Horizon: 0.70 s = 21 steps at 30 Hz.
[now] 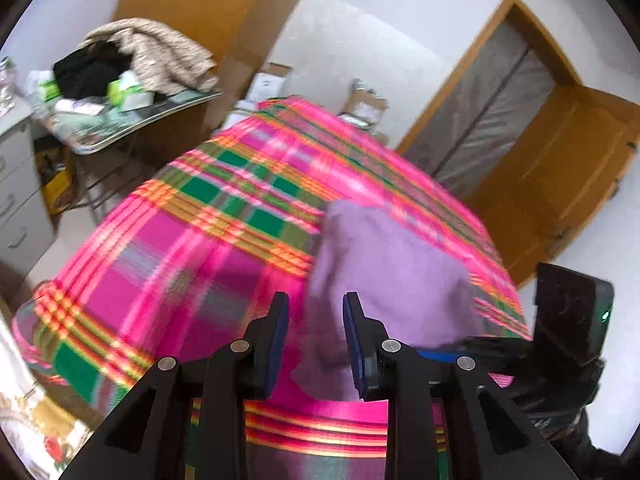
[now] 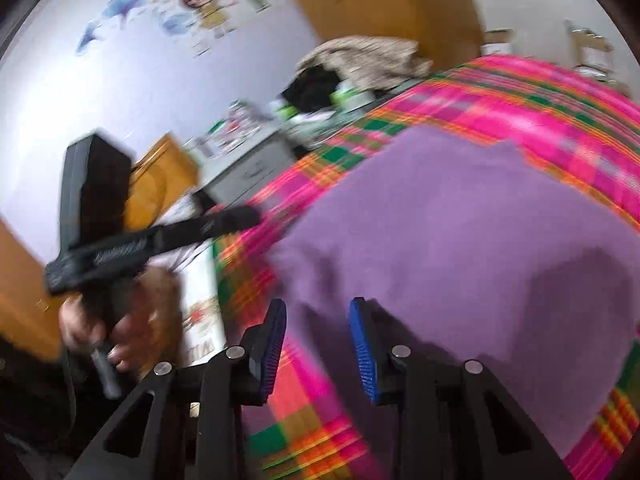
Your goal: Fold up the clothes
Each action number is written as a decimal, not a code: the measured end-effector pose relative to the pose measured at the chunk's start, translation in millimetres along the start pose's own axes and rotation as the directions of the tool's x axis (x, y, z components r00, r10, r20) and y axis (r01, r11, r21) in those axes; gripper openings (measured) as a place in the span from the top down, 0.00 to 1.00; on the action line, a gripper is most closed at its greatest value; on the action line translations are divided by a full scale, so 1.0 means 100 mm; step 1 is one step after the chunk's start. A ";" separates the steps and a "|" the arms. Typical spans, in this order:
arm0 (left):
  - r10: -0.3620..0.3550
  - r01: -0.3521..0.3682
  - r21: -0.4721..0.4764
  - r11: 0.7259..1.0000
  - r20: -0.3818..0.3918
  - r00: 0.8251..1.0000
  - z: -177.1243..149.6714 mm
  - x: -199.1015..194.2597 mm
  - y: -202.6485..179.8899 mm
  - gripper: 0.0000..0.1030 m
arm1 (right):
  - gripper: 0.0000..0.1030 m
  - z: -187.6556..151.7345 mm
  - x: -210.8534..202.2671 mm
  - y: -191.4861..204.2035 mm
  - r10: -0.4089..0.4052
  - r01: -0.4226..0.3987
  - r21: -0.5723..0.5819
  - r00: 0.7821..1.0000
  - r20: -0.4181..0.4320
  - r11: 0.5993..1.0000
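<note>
A pink, green and orange plaid blanket [image 1: 224,216] is spread wide; a soft purple garment [image 2: 460,248] lies on it. A cluttered side table [image 1: 132,120] stands far left. Both left gripper [image 1: 316,320] and right gripper [image 2: 318,324] are held narrowly parted, gripping nothing.

Both tools, left [image 1: 316,336] and right [image 2: 318,344], jaws parted, angled downward.

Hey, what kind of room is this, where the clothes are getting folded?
Probably a bedroom at home: a bed under a pink plaid blanket, cartoon wall stickers, and a grey drawer unit beside a cluttered table.
</note>
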<state>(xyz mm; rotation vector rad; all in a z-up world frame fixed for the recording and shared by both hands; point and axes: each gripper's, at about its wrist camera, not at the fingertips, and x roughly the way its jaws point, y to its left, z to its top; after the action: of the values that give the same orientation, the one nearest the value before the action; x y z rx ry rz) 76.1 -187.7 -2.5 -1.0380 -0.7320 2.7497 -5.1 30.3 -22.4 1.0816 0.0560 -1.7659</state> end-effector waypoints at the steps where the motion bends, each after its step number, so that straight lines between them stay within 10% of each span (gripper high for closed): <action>1: -0.021 0.021 0.016 1.000 -0.002 1.000 0.00 0.01 -0.06 0.72 | 0.71 0.00 -0.03 0.02 -0.011 0.011 -0.016 1.000 0.003 1.000; 7: -0.072 0.075 0.031 0.997 -0.096 0.993 -0.07 0.38 -0.20 0.72 | 0.79 0.12 -0.34 -0.32 -0.077 0.063 0.119 0.991 0.112 0.991; 21: -0.073 0.078 0.044 0.996 -0.110 0.991 -0.27 0.10 -0.13 0.77 | 0.90 0.55 -0.08 -0.65 -0.183 0.166 0.213 0.981 0.063 0.963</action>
<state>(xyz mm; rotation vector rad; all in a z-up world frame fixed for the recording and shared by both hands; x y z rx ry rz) 85.6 -162.6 -19.8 -1.1153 -0.6710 2.6110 -89.7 39.9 -12.0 1.1810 -0.0877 -2.0074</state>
